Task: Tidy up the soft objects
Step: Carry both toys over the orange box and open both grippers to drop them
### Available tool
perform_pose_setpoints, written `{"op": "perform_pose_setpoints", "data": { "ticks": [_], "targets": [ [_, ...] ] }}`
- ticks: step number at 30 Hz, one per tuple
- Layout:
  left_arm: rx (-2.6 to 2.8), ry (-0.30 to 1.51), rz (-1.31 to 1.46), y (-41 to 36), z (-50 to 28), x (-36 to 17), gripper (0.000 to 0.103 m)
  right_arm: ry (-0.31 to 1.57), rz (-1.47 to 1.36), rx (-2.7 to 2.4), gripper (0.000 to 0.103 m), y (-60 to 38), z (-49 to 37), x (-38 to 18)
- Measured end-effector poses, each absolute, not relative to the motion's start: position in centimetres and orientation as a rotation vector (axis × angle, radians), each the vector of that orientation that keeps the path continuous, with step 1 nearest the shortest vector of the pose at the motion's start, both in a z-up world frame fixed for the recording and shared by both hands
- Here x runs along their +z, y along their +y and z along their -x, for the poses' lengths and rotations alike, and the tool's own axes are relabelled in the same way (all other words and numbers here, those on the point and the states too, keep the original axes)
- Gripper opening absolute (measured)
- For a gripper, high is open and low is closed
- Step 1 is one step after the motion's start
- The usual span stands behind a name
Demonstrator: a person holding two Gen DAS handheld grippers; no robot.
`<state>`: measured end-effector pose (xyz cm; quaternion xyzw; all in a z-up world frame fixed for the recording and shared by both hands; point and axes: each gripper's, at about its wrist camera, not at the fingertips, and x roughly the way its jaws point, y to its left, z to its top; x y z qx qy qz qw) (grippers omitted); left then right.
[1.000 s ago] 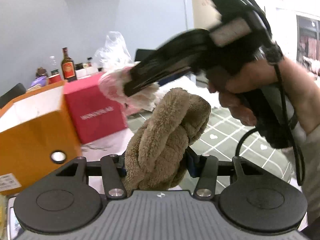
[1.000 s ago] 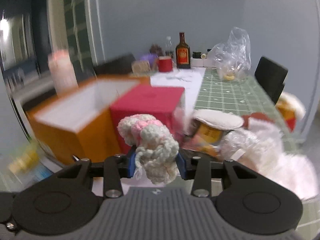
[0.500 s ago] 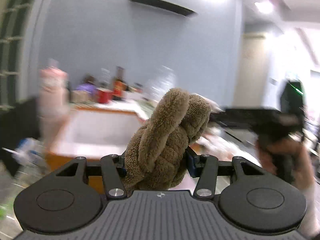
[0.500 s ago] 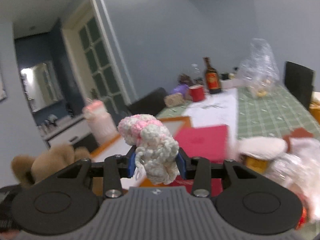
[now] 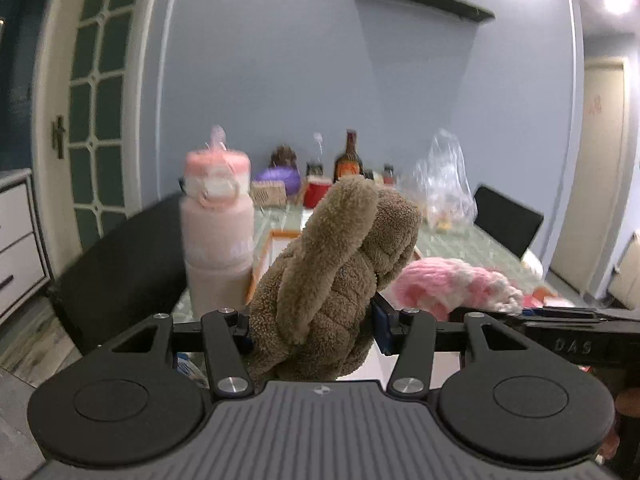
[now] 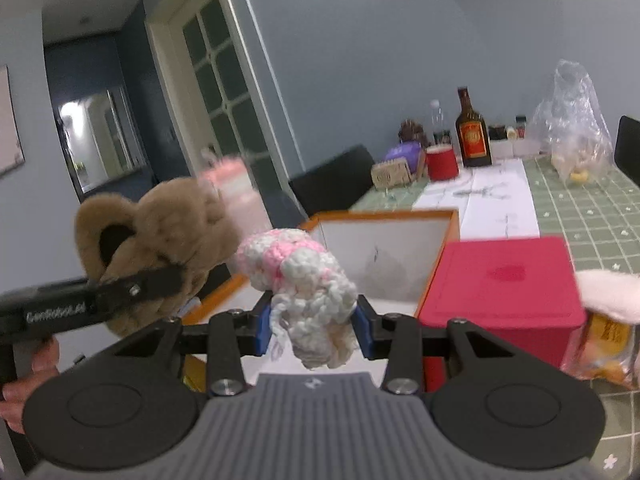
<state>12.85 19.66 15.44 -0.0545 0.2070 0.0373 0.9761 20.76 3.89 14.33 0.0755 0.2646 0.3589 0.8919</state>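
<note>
A brown plush toy [image 5: 332,280] fills the jaws of my left gripper [image 5: 314,328], which is shut on it. A pink and white crocheted piece [image 6: 308,280] is pinched in my right gripper [image 6: 314,328], also shut. In the right wrist view the brown plush toy [image 6: 160,240] and the left gripper [image 6: 152,284] hang at the left, beside the open orange box [image 6: 384,216]. From the left wrist view the crocheted piece [image 5: 452,284] shows at the right, level with the plush. Both toys are held in the air near the box's front.
A red box [image 6: 500,292] stands right of the orange box. A pink bottle [image 5: 218,232] rises at the table's left edge. A dark liquor bottle [image 6: 472,136], red cup [image 6: 442,162] and clear plastic bag [image 6: 572,120] stand at the far end. Black chairs flank the table.
Both grippers have swung left and the left one has risen, each still shut on its toy. The orange box and pink bottle have come into the middle of the views.
</note>
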Motion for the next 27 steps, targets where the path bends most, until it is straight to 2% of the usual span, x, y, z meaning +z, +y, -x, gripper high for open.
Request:
{"op": "perform_pose_setpoints", "data": {
  "ticks": [18,21,23,24,25,26,27],
  "targets": [
    [0.125,0.561,0.019,20.9,-17.7,11.5,0.061,0.540,0.042,0.677,0.040,7.0,-20.1,12.0],
    [0.103,0.559,-0.063,20.3,-17.4,10.9,0.066,0.537,0.054,0.669,0.040,7.1,-20.0,12.0],
    [0.079,0.509,-0.099,20.1,-16.3,11.2,0.078,0.534,0.060,0.666,0.038,7.1,-20.0,12.0],
    [0.069,0.473,-0.106,20.0,-15.5,11.5,0.080,0.540,0.059,0.667,0.031,7.1,-20.0,11.9],
    [0.072,0.446,-0.108,20.0,-14.8,11.9,0.090,0.548,0.053,0.676,0.031,7.1,-20.1,11.8],
    [0.072,0.421,-0.103,20.2,-14.2,12.3,0.095,0.555,0.049,0.684,0.031,7.1,-20.1,11.6],
    [0.068,0.396,-0.088,20.4,-13.6,12.7,0.095,0.557,0.040,0.684,0.031,7.1,-20.1,11.6]
  ]
}}
